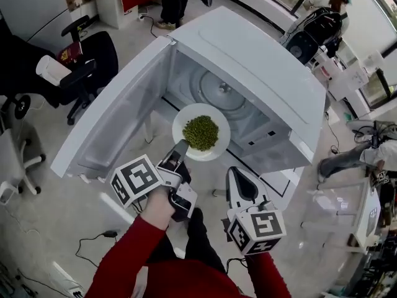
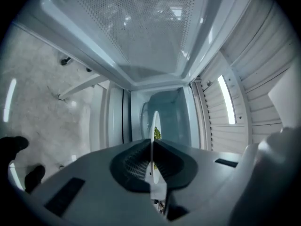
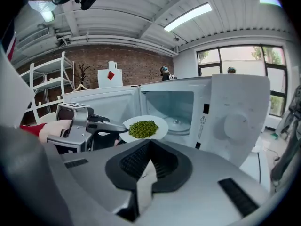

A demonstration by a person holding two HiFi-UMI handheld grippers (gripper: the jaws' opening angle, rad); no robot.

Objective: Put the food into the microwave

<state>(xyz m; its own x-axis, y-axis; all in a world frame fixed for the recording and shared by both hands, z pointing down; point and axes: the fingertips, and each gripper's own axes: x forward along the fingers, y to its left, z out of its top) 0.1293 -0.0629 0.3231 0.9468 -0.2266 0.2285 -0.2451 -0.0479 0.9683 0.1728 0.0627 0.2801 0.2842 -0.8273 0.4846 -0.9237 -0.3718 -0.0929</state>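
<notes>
A white plate [image 1: 218, 148] with a heap of green peas [image 1: 201, 132] hangs level just in front of the open cavity of the white microwave [image 1: 260, 73]. My left gripper [image 1: 181, 146] is shut on the plate's near rim. In the left gripper view the plate [image 2: 151, 142] shows edge-on between my left gripper's [image 2: 151, 166] jaws, with the cavity [image 2: 167, 117] behind it. My right gripper [image 1: 237, 179] is shut on nothing, below and right of the plate. The right gripper view shows the right gripper [image 3: 148, 166], the peas [image 3: 143, 128] and the glass turntable [image 3: 178, 123].
The microwave door [image 1: 118, 113] is swung wide open to the left. A black office chair [image 1: 93, 54] stands at the far left. People stand at the back [image 1: 173, 2] and back right [image 1: 319, 20]. Cables [image 1: 99, 238] lie on the floor.
</notes>
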